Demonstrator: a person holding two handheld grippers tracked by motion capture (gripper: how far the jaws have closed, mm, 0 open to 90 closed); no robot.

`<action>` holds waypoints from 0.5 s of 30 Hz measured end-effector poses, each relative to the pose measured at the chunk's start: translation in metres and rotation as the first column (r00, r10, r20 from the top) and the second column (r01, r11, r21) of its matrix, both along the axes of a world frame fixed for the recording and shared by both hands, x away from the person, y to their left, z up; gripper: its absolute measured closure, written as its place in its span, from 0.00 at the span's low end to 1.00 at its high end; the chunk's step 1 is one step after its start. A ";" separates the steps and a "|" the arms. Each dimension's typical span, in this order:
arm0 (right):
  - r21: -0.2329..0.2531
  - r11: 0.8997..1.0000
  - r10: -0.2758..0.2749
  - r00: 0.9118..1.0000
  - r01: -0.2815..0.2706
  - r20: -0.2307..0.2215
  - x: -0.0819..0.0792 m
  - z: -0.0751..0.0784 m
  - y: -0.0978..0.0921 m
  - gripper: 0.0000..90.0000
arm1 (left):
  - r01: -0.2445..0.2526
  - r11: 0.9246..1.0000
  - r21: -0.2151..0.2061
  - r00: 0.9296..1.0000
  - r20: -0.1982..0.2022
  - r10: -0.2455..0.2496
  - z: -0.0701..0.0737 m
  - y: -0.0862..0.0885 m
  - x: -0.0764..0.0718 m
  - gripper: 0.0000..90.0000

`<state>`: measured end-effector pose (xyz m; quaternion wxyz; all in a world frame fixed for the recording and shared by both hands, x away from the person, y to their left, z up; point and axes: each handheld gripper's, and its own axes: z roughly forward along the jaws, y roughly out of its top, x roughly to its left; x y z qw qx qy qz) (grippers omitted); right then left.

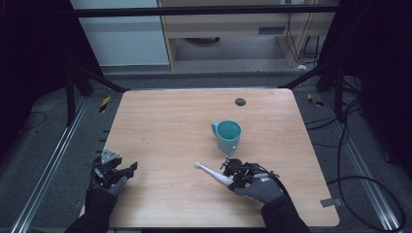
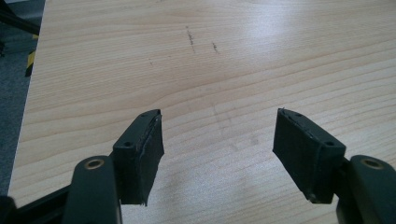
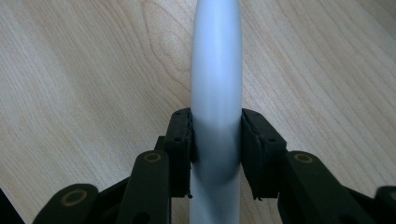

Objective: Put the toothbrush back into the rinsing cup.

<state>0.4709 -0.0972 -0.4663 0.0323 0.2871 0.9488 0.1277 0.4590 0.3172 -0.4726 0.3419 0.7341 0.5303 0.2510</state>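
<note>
Already right tool [image 3: 217,154] clamped white toothbrush [image 1: 213,172] on counter [image 1: 170,126]; lift into teal cup [image 1: 228,136] remained; left tool [image 2: 219,149] wide, idle.

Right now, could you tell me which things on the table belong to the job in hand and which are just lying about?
In the job:
- white toothbrush, clamped between the jaws of the right gripper
- teal mug, just beyond it, probably where it is headed

Lying about:
- left gripper, open and holding nothing over the table
- dark round cap near the far edge
</note>
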 end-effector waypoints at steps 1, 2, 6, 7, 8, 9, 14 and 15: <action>0.000 1.000 -0.003 1.000 0.003 -0.002 0.000 0.000 0.000 0.73 | 0.000 1.000 0.001 1.000 0.000 0.000 0.000 0.000 0.000 0.36; -0.001 1.000 -0.002 1.000 0.002 -0.003 0.000 0.000 0.001 0.73 | 0.000 1.000 0.001 1.000 0.000 0.000 0.000 0.000 0.000 0.36; -0.014 1.000 -0.006 1.000 0.006 -0.003 -0.001 0.000 0.002 0.73 | -0.001 1.000 -0.001 1.000 0.001 0.001 0.000 0.000 0.000 0.36; -0.020 1.000 -0.004 1.000 0.004 0.001 -0.001 -0.001 0.003 0.73 | 0.000 1.000 0.001 1.000 0.000 0.000 0.000 0.000 0.000 0.36; -0.025 1.000 -0.007 1.000 0.007 0.002 -0.001 -0.001 0.004 0.73 | 0.001 1.000 0.001 1.000 0.000 -0.001 0.000 0.000 0.000 0.36; -0.025 1.000 -0.007 1.000 0.007 0.002 -0.001 -0.001 0.004 0.73 | 0.001 1.000 0.001 1.000 0.000 -0.001 0.000 0.000 0.000 0.36; -0.033 0.999 -0.011 1.000 0.011 -0.010 0.000 -0.001 0.005 0.73 | 0.000 1.000 -0.001 1.000 0.000 0.000 0.000 0.000 0.000 0.36; -0.034 0.999 -0.012 1.000 0.012 -0.010 0.000 -0.001 0.005 0.73 | 0.000 1.000 -0.001 1.000 0.000 0.000 0.000 0.000 0.000 0.36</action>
